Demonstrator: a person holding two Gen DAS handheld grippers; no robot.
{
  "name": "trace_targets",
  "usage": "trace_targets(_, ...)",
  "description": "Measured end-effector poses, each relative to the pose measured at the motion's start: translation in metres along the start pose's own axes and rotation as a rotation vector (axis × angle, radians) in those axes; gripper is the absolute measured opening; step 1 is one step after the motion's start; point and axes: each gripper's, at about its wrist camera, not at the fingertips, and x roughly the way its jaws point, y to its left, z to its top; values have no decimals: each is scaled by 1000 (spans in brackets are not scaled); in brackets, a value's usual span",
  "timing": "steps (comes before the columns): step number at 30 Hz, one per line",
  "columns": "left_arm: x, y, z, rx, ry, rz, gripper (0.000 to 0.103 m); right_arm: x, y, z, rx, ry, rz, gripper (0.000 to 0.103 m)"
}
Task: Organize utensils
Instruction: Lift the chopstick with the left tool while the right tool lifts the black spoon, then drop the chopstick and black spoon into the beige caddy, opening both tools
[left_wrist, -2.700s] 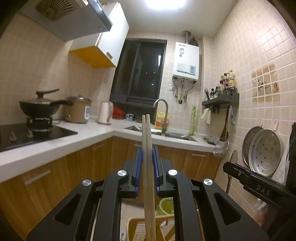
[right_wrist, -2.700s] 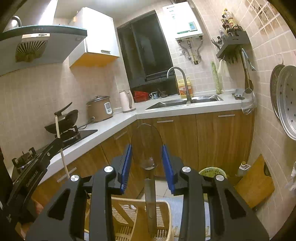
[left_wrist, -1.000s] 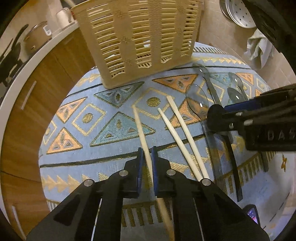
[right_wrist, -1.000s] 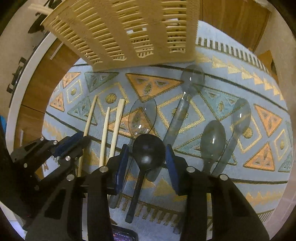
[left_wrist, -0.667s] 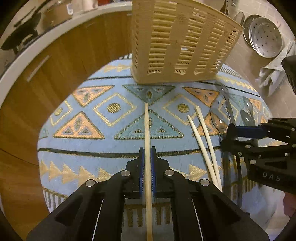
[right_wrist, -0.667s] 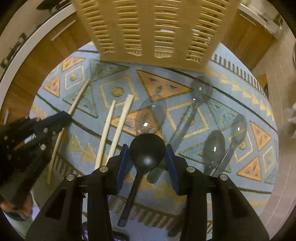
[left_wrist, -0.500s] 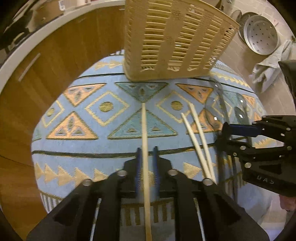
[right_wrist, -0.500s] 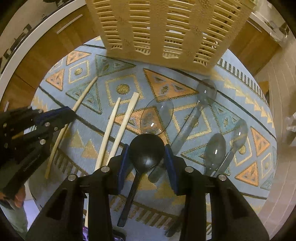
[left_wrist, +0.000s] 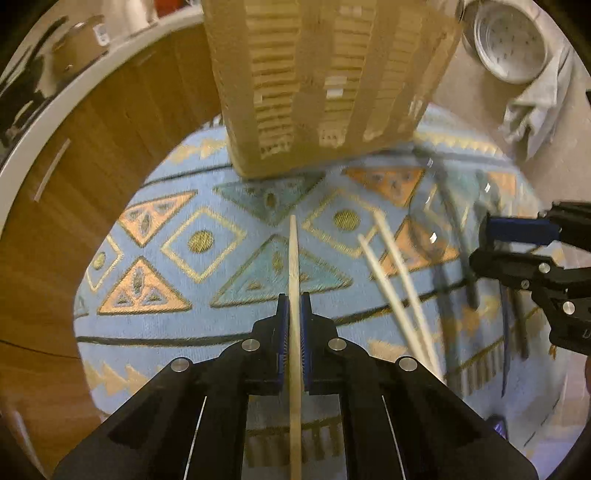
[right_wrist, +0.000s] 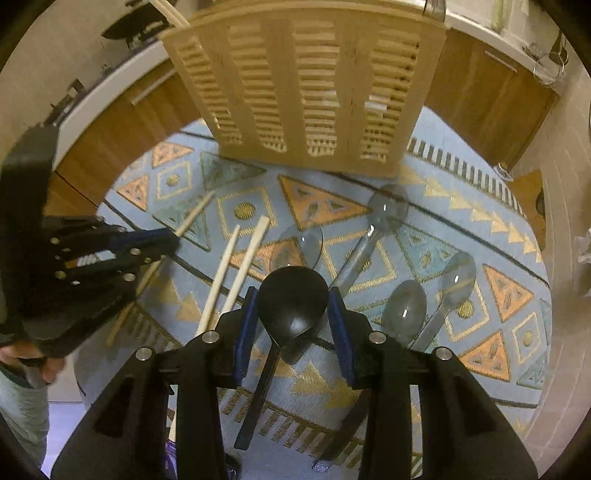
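My left gripper (left_wrist: 294, 306) is shut on a wooden chopstick (left_wrist: 293, 266) that points toward the tan slatted utensil basket (left_wrist: 325, 81); it also shows in the right wrist view (right_wrist: 168, 240). My right gripper (right_wrist: 291, 299) is shut on the bowl of a black spoon (right_wrist: 291, 295), whose handle hangs down toward the camera. Two pale chopsticks (right_wrist: 236, 273) lie on the patterned blue mat (right_wrist: 424, 258) between the grippers. Several clear spoons (right_wrist: 402, 306) lie on the mat to the right. The basket (right_wrist: 306, 81) stands at the mat's far edge.
Wooden cabinets (left_wrist: 92, 155) with a white counter curve along the left and back. A metal steamer plate (left_wrist: 506, 40) and a grey cloth (left_wrist: 535, 107) are at the far right by the tiled wall. A chopstick end (right_wrist: 170, 11) sticks out of the basket's top left.
Both grippers came down from over the basket to the mat. The left closed on a single chopstick and the right on the black spoon; both now lift slightly toward the basket.
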Motion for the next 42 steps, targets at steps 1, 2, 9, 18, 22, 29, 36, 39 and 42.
trace_targets(1, -5, -1, -3, -13, -27, -18, 4, -6, -1, -1, -4, -26, 12, 35)
trace_targets(2, -15, 0, -5, -32, -74, -44, 4, -11, -3, -1, -4, -41, 24, 35)
trace_targets(9, -84, -3, -3, -85, -363, -95, 4, -53, -4, 0, 14, -194, 128, 35)
trace_targets(18, -173, -10, 27, -107, -738, -160, 4, -125, 5, 26, -9, -463, 163, 35)
trace_targets(22, -191, -10, 57, -139, -884, -172, 4, -159, 2, 49, -12, -601, 100, 35)
trace_targets(29, -182, -7, 101, -211, -1028, -113, 4, -175, -13, 100, 28, -770, -60, 35)
trace_targets(36, -150, -4, 127, -256, -1062, 5, 4, -152, -40, 132, 77, -835, -214, 35)
trace_targets(39, -139, -1, 131, -273, -1071, 56, 4, -136, -46, 139, 80, -849, -283, 35)
trace_targets(42, -125, -6, 133, -269, -1074, 111, 4, -118, -51, 143, 78, -846, -320, 35)
